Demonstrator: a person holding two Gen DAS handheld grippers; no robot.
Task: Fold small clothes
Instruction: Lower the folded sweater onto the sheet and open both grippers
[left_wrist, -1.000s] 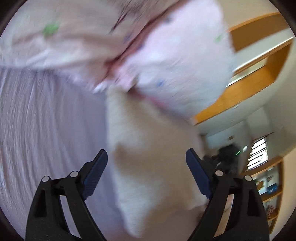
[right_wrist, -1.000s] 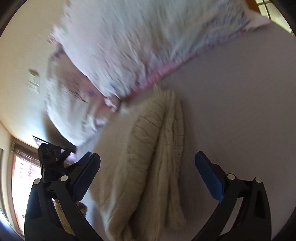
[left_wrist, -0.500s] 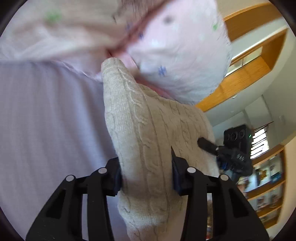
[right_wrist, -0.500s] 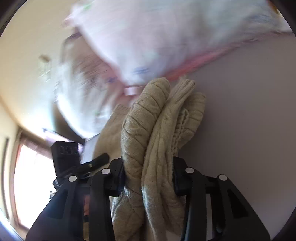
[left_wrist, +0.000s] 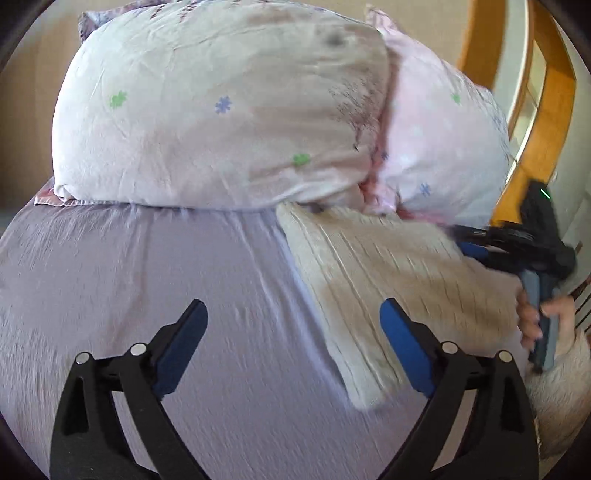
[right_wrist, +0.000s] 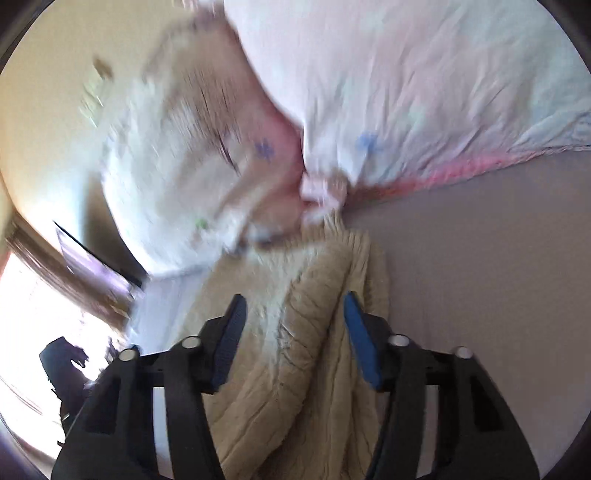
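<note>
On the lilac bedsheet (left_wrist: 155, 266), a folded cream cable-knit sweater (left_wrist: 388, 280) lies flat, its far end touching the two flower-print pillows (left_wrist: 221, 122). No container shows in either view. The left gripper (left_wrist: 293, 341) hovers over bare sheet, fingers spread wide with nothing between them. The right gripper (right_wrist: 291, 332) has its fingers part-way apart around a bunched fold of the sweater; whether the pads press the knit I cannot tell. Motion blur smears the right view, and the sweater's near end is cut off by the frame.
</note>
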